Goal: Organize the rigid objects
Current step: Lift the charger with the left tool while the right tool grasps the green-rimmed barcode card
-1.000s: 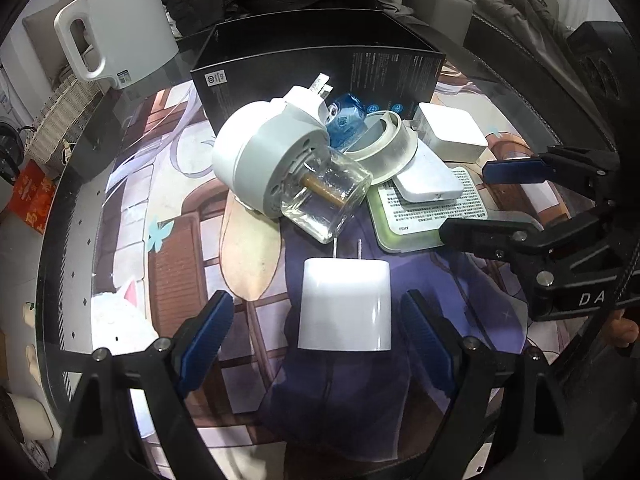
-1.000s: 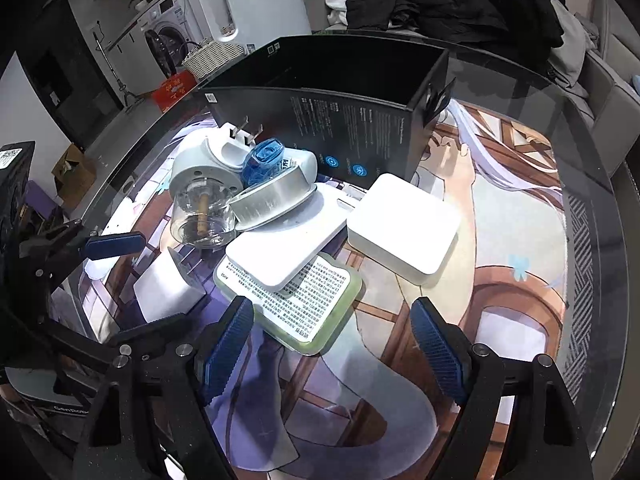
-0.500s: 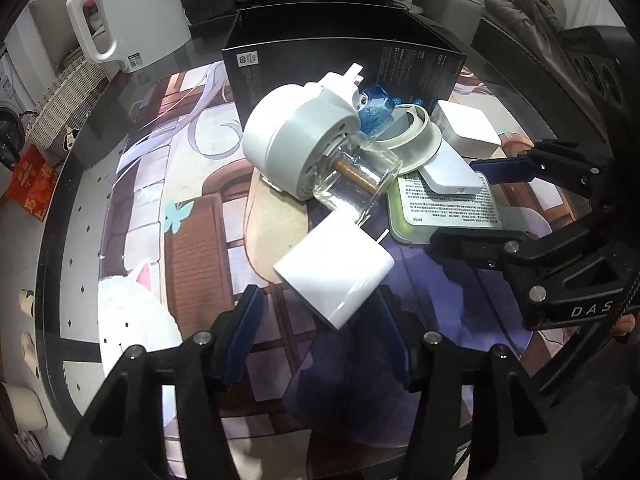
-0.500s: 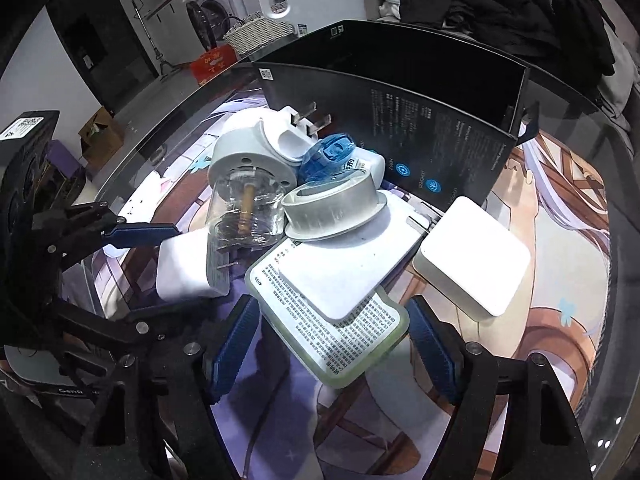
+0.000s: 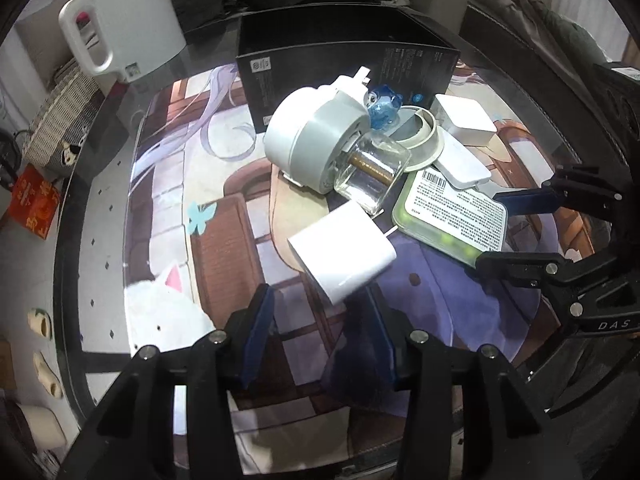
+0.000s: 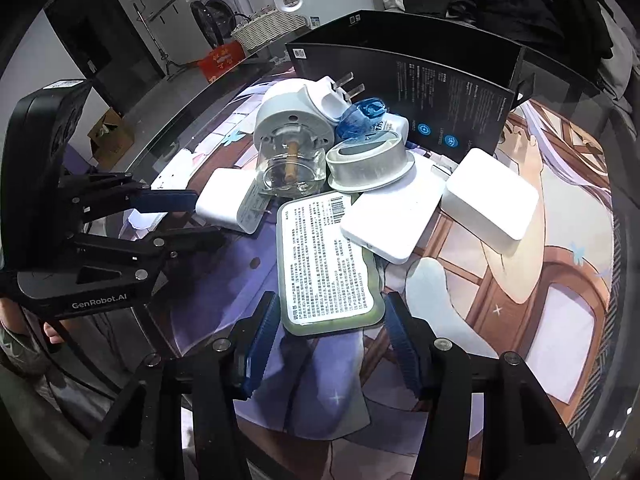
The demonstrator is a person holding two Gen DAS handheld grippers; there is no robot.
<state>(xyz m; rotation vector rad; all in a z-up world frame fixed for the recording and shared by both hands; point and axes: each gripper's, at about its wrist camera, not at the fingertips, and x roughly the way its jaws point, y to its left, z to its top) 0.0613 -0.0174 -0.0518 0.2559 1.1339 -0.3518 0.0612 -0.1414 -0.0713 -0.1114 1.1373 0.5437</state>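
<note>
Left gripper (image 5: 320,328) fingers apart, the white charger (image 5: 342,254) just ahead. Right gripper (image 6: 330,344) fingers apart, flanking the near end of the green case (image 6: 326,264). Black box (image 6: 404,96) stands behind.

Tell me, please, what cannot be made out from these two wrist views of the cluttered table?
- Inside of the black box: both views show only its outer walls.
- Label text on the green case: too small to read.
- Flat white pad: partly covered by the grey ring in both views.
- White charger: whether the left hand-held gripper touches it is unclear.
- Blue item: mostly hidden behind the round plug-in device.
</note>
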